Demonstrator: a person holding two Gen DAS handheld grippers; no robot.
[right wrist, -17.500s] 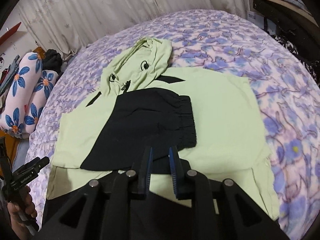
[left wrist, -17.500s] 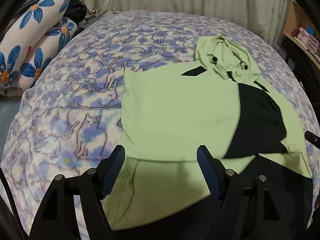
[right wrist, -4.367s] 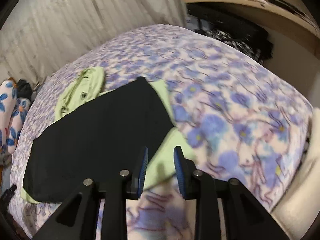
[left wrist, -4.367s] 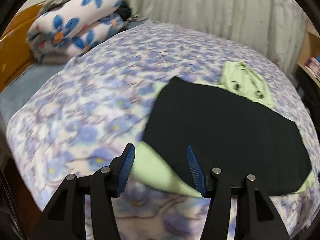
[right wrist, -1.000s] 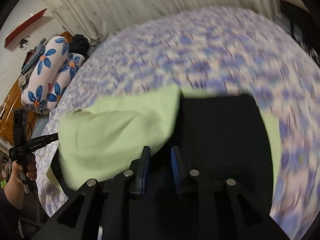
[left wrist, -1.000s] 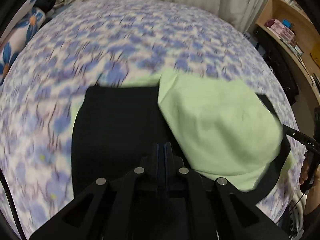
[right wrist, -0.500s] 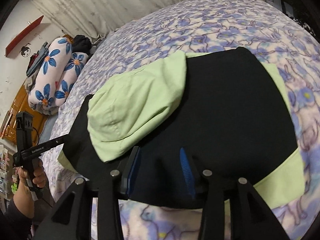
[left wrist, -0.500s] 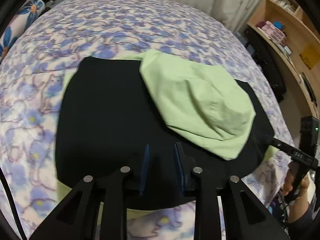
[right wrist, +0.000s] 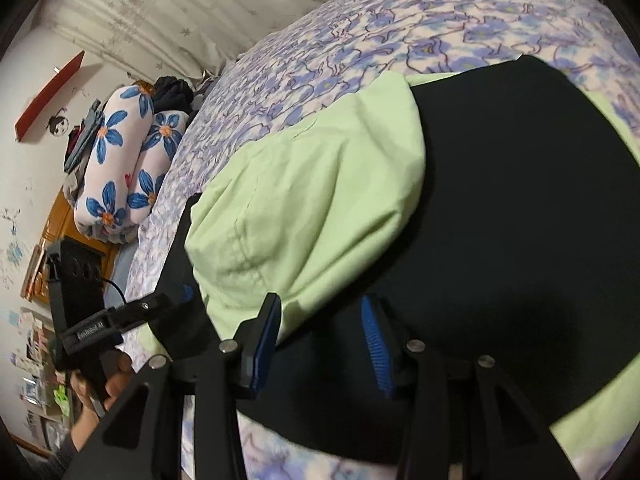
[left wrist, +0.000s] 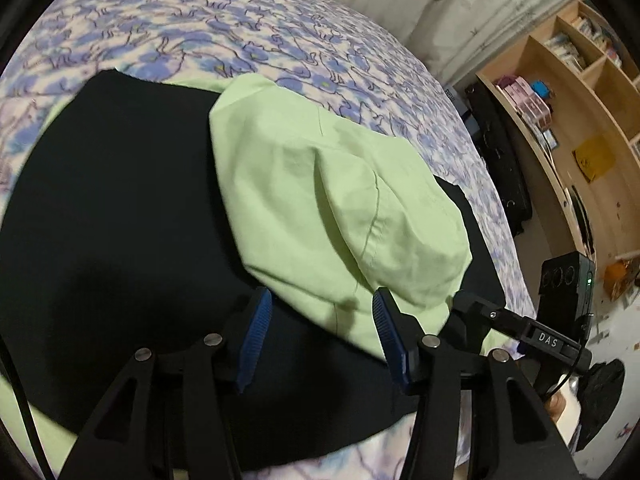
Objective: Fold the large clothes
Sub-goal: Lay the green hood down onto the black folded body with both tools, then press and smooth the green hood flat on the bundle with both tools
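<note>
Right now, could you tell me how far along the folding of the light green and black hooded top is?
Done: the light green and black hooded top lies as a compact black block on the floral bedspread, its green hood flipped over it. In hand: nothing; the left gripper and right gripper have just been opening, clamping no cloth. Left: probably one more fold, as the hood lies rumpled.

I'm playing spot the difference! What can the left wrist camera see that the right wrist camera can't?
Only the left wrist view shows the wooden shelves with boxes, beside the bed. Only the right wrist view shows the flowered pillows and the curtain. Both show the green hood lying on the black folded jacket, the purple flowered bedspread, and open tongs: left tongs, right tongs.
</note>
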